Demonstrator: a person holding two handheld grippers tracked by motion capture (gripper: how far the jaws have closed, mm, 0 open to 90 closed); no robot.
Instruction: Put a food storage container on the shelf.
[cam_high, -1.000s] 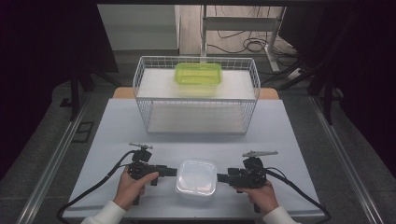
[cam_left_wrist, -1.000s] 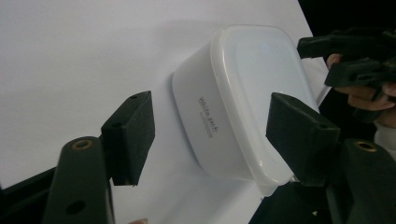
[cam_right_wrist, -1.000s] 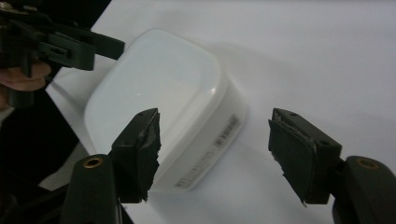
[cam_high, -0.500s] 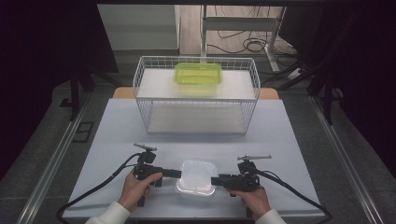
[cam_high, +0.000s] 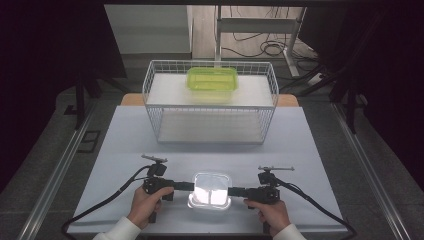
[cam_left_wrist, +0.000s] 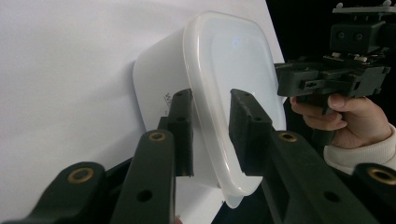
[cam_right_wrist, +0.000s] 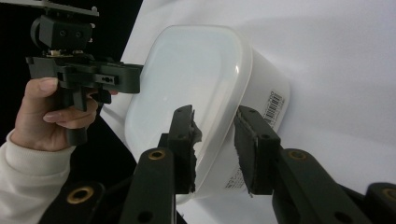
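A white lidded container (cam_high: 210, 189) sits on the table near its front edge, between my two grippers. My left gripper (cam_high: 189, 186) reaches its left end. In the left gripper view its jaws (cam_left_wrist: 210, 112) straddle the lid's rim (cam_left_wrist: 205, 140), one over the lid and one beside the wall, with a gap showing. My right gripper (cam_high: 232, 191) meets the right end. There its jaws (cam_right_wrist: 215, 121) bracket the container (cam_right_wrist: 187, 70) the same way. Both pairs of jaws have just been closing with the rim between them. I see no firm press.
A white wire basket (cam_high: 210, 106) stands at the back middle of the white table (cam_high: 125, 150), with a green lidded box (cam_high: 212, 80) on a board inside it. Cables trail from both grippers toward the front edge. Dark floor and table legs lie beyond.
Both grippers' jaws have narrowed around the ends of the white container. The hands have edged slightly inward. The container has stayed in place.
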